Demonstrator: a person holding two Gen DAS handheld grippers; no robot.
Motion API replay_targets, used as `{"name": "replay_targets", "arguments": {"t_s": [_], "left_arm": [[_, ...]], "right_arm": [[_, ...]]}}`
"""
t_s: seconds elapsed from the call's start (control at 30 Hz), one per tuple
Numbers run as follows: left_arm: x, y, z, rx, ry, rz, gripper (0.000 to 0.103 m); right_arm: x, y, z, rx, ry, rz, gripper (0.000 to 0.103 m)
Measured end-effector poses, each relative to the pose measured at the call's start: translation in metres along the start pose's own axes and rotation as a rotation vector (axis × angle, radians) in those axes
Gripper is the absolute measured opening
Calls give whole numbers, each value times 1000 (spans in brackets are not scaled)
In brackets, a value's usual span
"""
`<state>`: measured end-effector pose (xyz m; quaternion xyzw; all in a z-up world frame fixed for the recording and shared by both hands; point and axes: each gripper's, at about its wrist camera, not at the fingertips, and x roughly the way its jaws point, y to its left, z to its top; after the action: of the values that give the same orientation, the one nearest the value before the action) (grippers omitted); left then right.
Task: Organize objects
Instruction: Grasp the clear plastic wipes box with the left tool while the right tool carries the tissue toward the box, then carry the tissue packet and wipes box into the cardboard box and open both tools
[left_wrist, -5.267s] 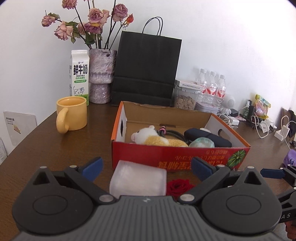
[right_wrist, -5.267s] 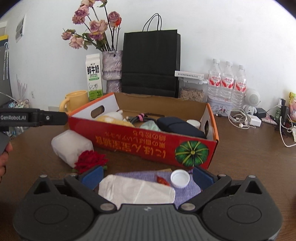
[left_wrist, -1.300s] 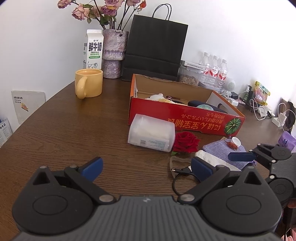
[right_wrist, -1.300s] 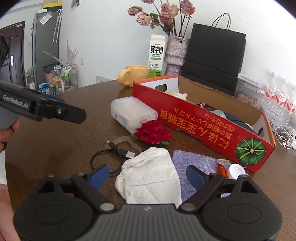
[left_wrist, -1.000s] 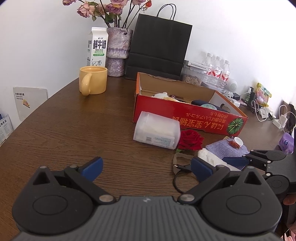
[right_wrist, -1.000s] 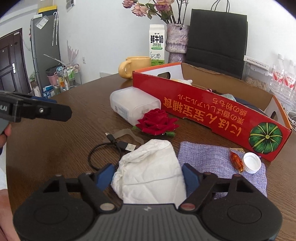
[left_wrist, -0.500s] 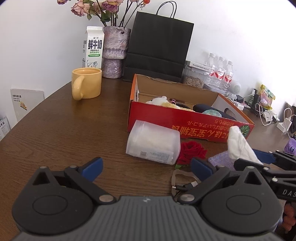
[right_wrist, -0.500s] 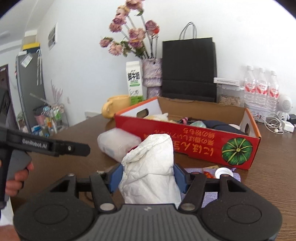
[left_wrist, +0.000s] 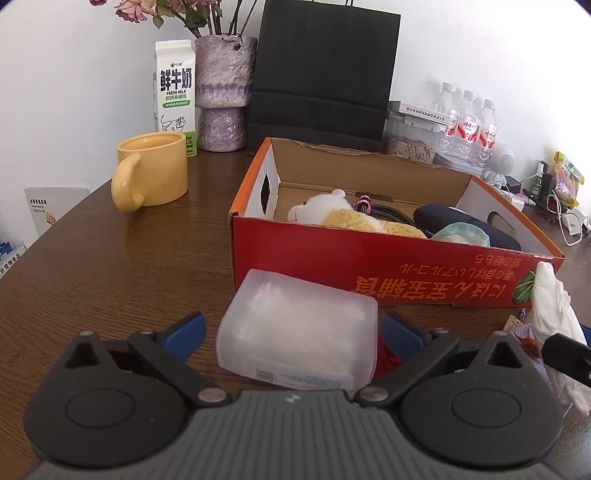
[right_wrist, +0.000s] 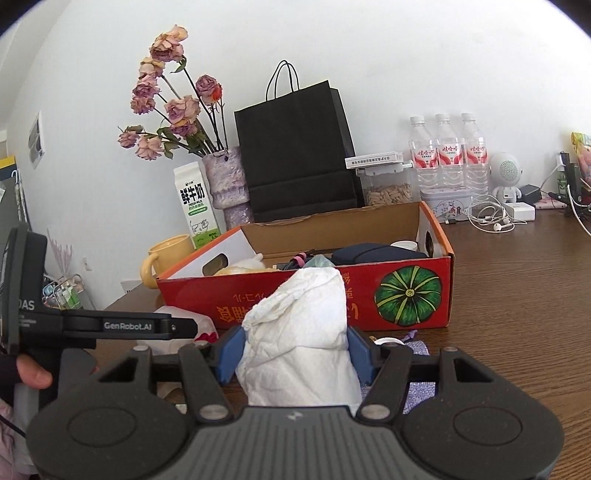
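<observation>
Between pads of R tool (right_wrist: 294, 353) — white cloth bundle (right_wrist: 300, 334) clamped, long axis upright; L tool (left_wrist: 291, 330) open.

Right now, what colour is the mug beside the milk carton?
Yellow; the mug shows best in the left wrist view.
</observation>
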<state>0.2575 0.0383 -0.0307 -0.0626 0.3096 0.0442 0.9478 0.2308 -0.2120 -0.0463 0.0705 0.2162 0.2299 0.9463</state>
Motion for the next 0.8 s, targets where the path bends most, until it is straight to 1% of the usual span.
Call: {"name": "replay_targets", "arguments": {"t_s": [0.03,0.07,0.1,0.17,0.27,0.37,0.47,0.63,0.8], "left_arm": [[1,0,0,-1,2,-2,100],[2,-1,-2,3,4,-4,91],[3,-2,-3,8,3,-9,88],[1,-4,-6,22,-15,-4,87],[-6,-3,-8,8,-42,-26,87],[-16,-2,-9,-9,-93,-6,85],[-27,1,-10,-34,-128,-5,84],[-46,2,-11,-40,-193,-3,84],[-66,-5,1,-28,-268,-26,84]], "right_arm": [[0,0,-1,-1,3,-1,60],[1,1,-2,-2,6,-2,60],[1,1,-2,-5,9,-5,60],[1,3,-3,-10,12,-11,60],[0,4,-4,-16,5,-16,60],[-1,5,-5,-19,0,-20,60],[-2,5,-4,-22,-9,-24,60],[-5,5,-4,-23,-24,-31,60],[-9,8,4,-35,-53,-20,60]]}}
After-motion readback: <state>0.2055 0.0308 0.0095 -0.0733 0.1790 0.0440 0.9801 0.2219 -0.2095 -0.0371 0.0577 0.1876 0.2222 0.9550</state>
